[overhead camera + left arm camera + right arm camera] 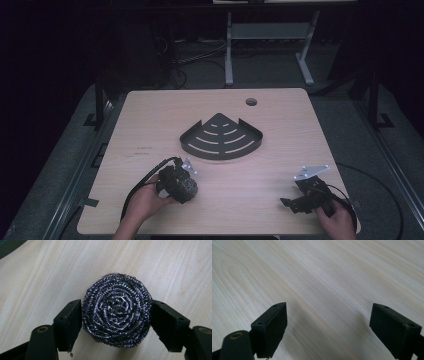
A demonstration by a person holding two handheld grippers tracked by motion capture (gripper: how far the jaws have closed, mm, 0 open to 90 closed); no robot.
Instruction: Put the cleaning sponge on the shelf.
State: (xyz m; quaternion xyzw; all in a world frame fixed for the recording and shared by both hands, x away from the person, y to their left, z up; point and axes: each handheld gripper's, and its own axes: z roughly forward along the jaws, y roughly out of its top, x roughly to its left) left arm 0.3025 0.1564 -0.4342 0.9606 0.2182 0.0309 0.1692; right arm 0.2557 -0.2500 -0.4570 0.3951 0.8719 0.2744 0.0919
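Note:
A round steel wool scourer (117,311) lies on the light wooden table (280,130), near its front left. My left gripper (117,316) has a black pad against each side of it, so it is shut on the scourer. From above, the scourer (189,188) shows at the tip of the left gripper (185,191), which a hand holds from the front edge. My right gripper (294,194) rests low at the front right, held by the other hand. Its jaws (328,322) stand wide open over bare wood with nothing between them.
A black fan-shaped corner rack (220,156) with curved slots sits at the table's middle, beyond both grippers. A round cable hole (251,102) lies near the far edge. Cables trail from both grippers toward the front. Dark floor and a desk frame lie beyond.

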